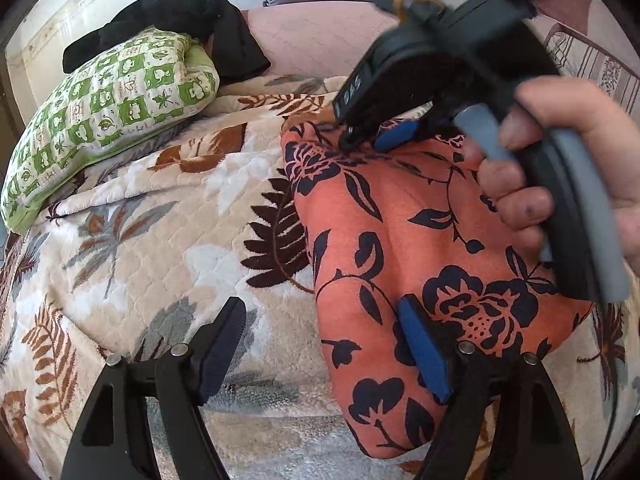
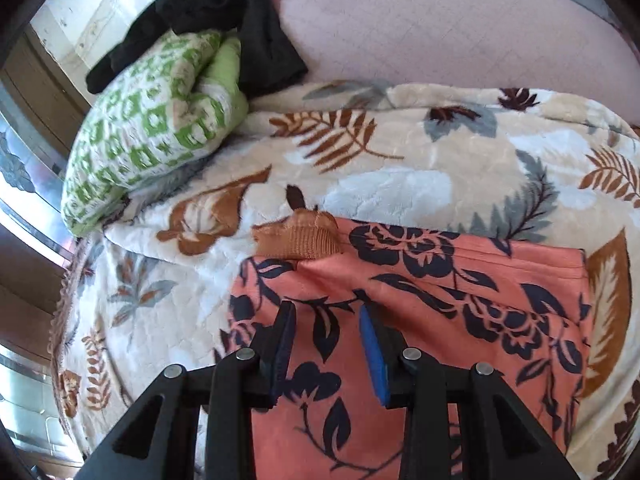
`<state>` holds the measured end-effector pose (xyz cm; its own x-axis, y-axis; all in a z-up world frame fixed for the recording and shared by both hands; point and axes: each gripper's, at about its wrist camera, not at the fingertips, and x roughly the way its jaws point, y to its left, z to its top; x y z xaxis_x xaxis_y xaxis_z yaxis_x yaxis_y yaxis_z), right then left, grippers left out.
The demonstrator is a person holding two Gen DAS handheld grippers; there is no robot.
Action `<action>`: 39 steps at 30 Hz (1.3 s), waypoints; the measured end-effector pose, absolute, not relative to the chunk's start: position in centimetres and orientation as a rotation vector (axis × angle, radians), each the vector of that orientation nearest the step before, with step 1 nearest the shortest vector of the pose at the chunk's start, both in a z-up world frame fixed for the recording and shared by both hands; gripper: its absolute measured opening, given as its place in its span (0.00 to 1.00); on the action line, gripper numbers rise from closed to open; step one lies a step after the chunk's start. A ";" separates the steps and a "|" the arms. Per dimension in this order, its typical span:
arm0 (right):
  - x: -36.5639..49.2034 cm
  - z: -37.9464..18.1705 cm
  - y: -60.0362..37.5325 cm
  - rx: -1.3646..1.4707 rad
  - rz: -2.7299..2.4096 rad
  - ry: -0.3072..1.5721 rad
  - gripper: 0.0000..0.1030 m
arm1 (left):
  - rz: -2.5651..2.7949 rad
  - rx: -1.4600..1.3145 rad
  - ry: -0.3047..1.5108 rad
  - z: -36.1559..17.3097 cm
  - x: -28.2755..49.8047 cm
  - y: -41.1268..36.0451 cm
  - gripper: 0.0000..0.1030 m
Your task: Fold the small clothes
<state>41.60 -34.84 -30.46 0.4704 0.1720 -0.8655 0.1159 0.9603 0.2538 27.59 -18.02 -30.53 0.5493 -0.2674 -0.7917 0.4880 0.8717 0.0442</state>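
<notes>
Orange floral garment (image 1: 420, 240) lies folded on the leaf-patterned blanket (image 1: 160, 248) of the bed (green pillow (image 1: 116, 108) behind). Left gripper (image 1: 320, 344) has its jaws spread wide, straddling the garment's edge. Right gripper (image 2: 326, 348) hovers over it, jaws parted, pinching nothing.

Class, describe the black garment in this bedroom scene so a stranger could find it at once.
Start at the bed's leaf-patterned blanket and look to its far left end, where a green-and-white checked pillow lies. The black garment is draped crumpled over that pillow's top. It is the only plain, unpatterned dark cloth there.
</notes>
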 end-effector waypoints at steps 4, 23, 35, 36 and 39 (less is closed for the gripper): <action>43.2 -32.8 -35.7 0.328 0.021 1.076 0.35 | -0.450 0.259 0.891 -30.6 27.9 -18.0 0.78; 27.2 -25.6 -38.7 0.408 -0.033 0.977 0.35 | -0.438 0.254 0.893 -30.6 27.7 -18.0 0.78; 22.2 -29.1 -43.2 0.542 -0.094 0.955 0.35 | -0.479 0.147 0.940 -30.1 28.9 -16.6 0.83; 22.2 -28.8 -43.5 0.562 -0.087 0.939 0.35 | -0.475 0.126 0.930 -29.8 29.1 -16.2 0.83; 21.8 -27.9 -44.1 0.584 -0.080 0.891 0.36 | -0.435 0.087 0.898 -29.2 29.7 -15.3 0.83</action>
